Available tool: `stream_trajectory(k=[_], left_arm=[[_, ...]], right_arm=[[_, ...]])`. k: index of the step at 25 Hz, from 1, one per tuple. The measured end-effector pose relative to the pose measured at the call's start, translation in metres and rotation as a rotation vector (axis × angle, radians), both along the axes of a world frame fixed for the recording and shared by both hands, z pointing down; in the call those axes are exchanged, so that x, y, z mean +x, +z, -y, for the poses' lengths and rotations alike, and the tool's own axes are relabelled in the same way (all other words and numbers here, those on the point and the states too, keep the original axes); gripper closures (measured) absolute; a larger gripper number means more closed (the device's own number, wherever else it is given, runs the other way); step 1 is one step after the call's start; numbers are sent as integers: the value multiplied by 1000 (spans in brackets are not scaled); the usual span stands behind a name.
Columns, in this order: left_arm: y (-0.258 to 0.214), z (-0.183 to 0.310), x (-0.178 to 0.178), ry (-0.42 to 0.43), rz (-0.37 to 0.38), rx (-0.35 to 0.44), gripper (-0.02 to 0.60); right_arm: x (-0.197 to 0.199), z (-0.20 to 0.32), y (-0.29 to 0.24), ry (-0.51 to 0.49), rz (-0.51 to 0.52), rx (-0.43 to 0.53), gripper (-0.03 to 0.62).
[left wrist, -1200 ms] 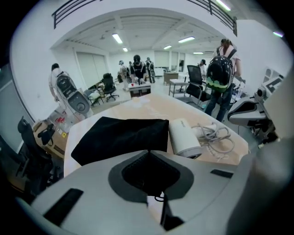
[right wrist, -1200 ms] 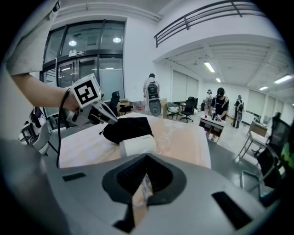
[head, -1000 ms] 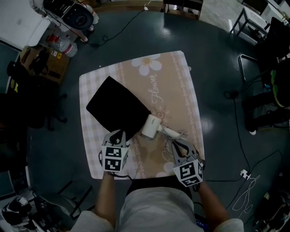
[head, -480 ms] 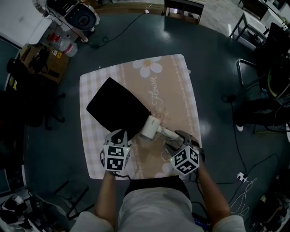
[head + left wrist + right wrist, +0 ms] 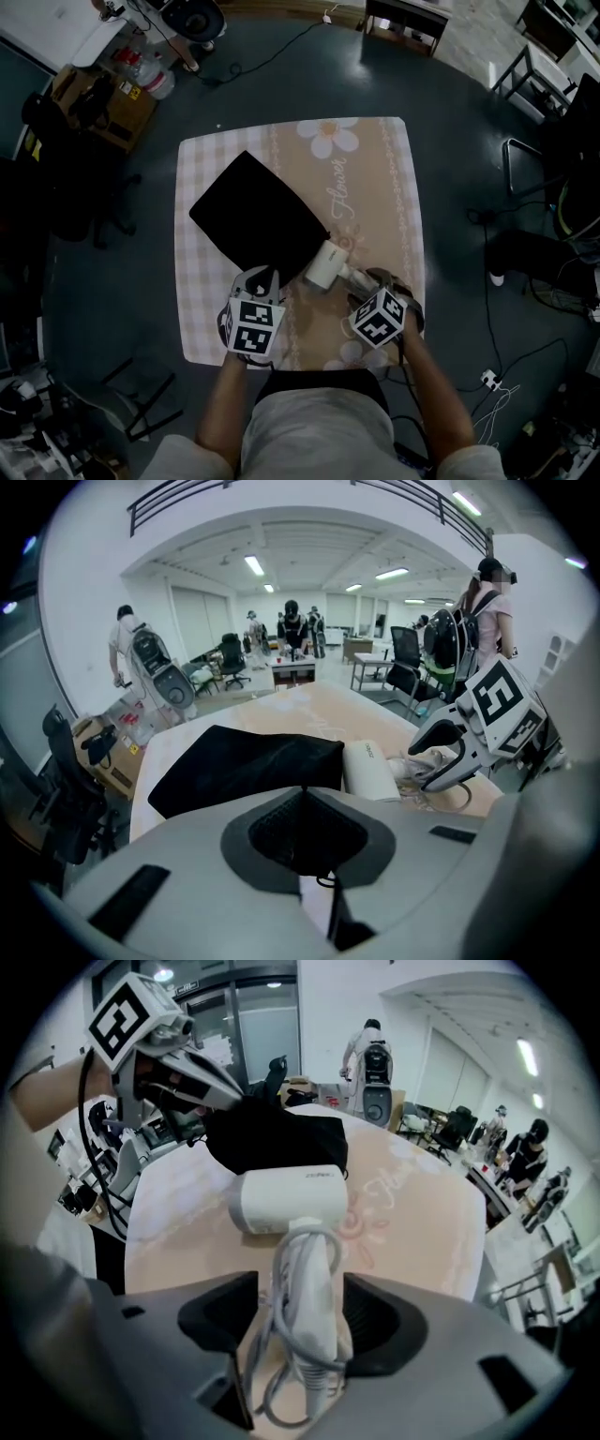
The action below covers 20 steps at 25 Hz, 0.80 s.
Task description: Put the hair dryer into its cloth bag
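Observation:
The black cloth bag [image 5: 258,220] lies flat on the table's left half, its near edge raised. My left gripper [image 5: 263,277] is shut on that edge, and dark fabric fills its jaws [image 5: 302,799]. The white hair dryer [image 5: 323,265] lies just right of the bag mouth, with its barrel [image 5: 289,1202] toward the bag [image 5: 272,1140] and its cord wound round the handle [image 5: 309,1288]. My right gripper [image 5: 367,281] points steeply down over the handle. Its jaws have just been opening; the handle sits between them with a gap on each side [image 5: 300,1321].
The table carries a beige flowered cloth [image 5: 375,178] with a checked border. Its near edge is right in front of the person. Dark floor surrounds it, with cables [image 5: 497,384], a chair [image 5: 403,14] and boxes [image 5: 94,103]. People stand in the background [image 5: 141,663].
My right gripper has tipped down and sunk over the dryer handle, and its jaws have gone from shut to wide open. The left gripper and bag have stayed put.

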<state>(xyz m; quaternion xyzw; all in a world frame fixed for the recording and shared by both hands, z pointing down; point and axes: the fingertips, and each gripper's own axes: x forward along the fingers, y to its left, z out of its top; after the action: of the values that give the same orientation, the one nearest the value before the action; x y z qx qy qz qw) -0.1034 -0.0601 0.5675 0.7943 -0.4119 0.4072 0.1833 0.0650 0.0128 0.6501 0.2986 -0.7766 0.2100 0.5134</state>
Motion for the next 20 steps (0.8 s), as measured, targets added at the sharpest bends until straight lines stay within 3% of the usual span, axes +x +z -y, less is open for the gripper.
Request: stream_trajectory(k=[11, 15, 20], left_arm=[[3, 1, 0, -4, -15, -14, 565], [6, 0, -1, -10, -19, -22, 565], [6, 2, -2, -9, -14, -22, 566]], right_arm=[[4, 2, 24, 9, -58, -83, 303], [1, 1, 28, -34, -67, -113, 303], [-1, 3, 28, -60, -76, -123, 347]])
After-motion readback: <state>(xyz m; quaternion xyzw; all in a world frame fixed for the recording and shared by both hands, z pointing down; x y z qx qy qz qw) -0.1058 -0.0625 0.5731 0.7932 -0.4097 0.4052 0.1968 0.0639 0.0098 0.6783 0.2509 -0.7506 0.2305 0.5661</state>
